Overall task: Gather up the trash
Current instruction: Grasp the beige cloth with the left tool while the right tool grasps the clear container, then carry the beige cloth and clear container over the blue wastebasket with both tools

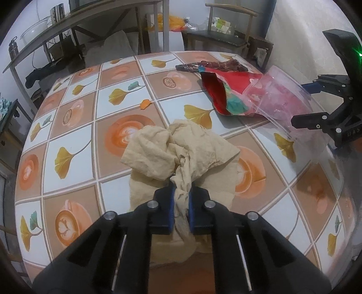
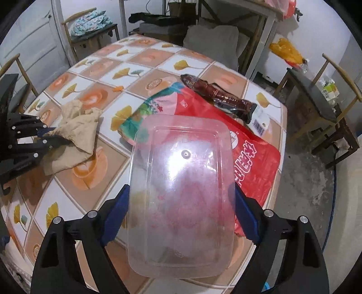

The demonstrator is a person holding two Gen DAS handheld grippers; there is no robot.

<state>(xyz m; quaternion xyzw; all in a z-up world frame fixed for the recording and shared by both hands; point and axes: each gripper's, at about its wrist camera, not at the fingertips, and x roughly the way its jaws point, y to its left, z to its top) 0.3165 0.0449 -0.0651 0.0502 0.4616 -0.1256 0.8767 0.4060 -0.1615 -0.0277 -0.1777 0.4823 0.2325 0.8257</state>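
My left gripper (image 1: pixel 181 204) is shut on a crumpled beige paper napkin (image 1: pixel 181 147), which hangs just above the patterned table (image 1: pixel 74 126). My right gripper (image 2: pixel 181 214) is shut on a clear plastic container (image 2: pixel 181 192), held by its two sides over the table's right part. In the left wrist view the container (image 1: pixel 280 95) and the right gripper (image 1: pixel 321 122) are at the far right. In the right wrist view the napkin (image 2: pixel 77 133) and the left gripper (image 2: pixel 48 138) are at the left. A red snack bag (image 2: pixel 253 149) and a dark brown wrapper (image 2: pixel 217 95) lie on the table beyond the container.
A small orange scrap (image 1: pixel 144 104) lies on the table's middle. Wooden chairs (image 2: pixel 316 99) stand around the table, one with cartons on it. A shelf table (image 1: pixel 74 20) with a bowl and mug stands behind. An orange bag (image 2: pixel 287 52) lies at the wall.
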